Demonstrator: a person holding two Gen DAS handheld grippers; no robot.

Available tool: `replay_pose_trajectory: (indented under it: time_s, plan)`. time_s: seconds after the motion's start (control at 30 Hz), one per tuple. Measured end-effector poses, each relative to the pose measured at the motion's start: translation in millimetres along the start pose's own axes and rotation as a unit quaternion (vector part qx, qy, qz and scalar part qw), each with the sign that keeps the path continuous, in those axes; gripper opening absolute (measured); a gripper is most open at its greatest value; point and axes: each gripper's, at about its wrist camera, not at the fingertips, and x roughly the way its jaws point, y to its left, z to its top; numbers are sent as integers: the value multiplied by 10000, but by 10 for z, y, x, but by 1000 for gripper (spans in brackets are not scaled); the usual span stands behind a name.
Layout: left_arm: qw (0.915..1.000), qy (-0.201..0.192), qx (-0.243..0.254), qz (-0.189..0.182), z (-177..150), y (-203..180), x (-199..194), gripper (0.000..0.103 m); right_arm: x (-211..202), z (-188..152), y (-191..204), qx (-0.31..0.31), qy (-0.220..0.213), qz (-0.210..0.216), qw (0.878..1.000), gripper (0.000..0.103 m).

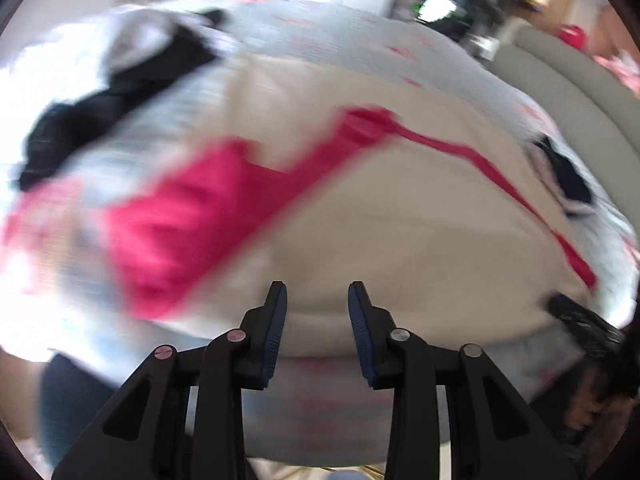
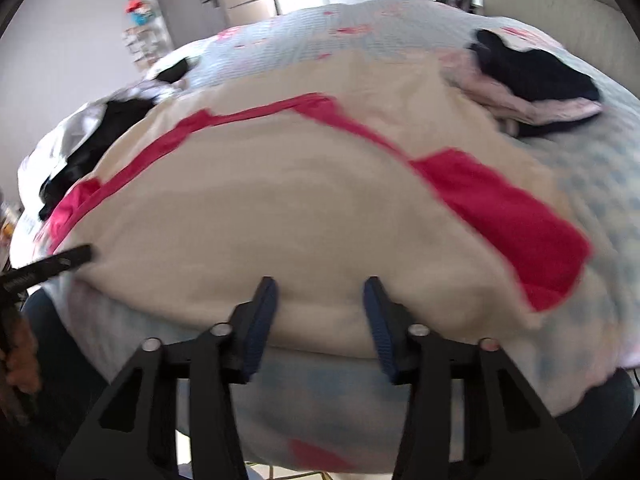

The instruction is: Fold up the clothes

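A cream garment with pink sleeves and trim (image 2: pixel 304 216) lies spread across the bed (image 2: pixel 304 28), its near hem at the bed's front edge, one pink sleeve out toward 3 o'clock in the right wrist view and a thin pink band running toward 10 o'clock. It looks laid flat rather than folded, though motion blur hides fine creases, so I cannot tell whether some part is already doubled over. The left gripper (image 1: pixel 317 294) hovers at the near hem with its fingers released and nothing between them; the right gripper (image 2: pixel 320 290) is likewise parted and empty at the same hem. Other clothes sit aside: a dark heap (image 2: pixel 88 136) with white fabric at 9 o'clock and a dark piece on pale pink fabric (image 2: pixel 536 76) at 2 o'clock; whether these are folded is unclear. By my reading, the cream garment remains to be folded, and maybe those heaps too
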Motion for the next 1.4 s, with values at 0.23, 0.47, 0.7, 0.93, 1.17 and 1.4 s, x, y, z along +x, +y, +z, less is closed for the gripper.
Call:
replay_pose_trajectory:
  time_s: [0.23,0.47,0.7,0.93,1.17,1.4]
  plan:
    - [9967,-59,-779,234,-12,347,-277,19,-370,62,-369,540,-321,-362,9974,30]
    - [9993,23,-242,282,-94,107,-139,26,-570,77,-652,861,-407,-619,9935,43]
    - [9990,20,-412,198,-98,157,-217,27,-657,61,-877,1040,-337,-807,9907,43]
    - [9995,191,215,112,-144,-178,7,28,-405,103,-643,399,41,-745,9964,46]
    - [9988,423,131,199,-60,-92,149,24,-330,-58,-965,771,356,-799,9932,52]
    - [9988,147,-423,209,-140,208,-109,25,-553,60,-848,683,0,-702,9952,52]
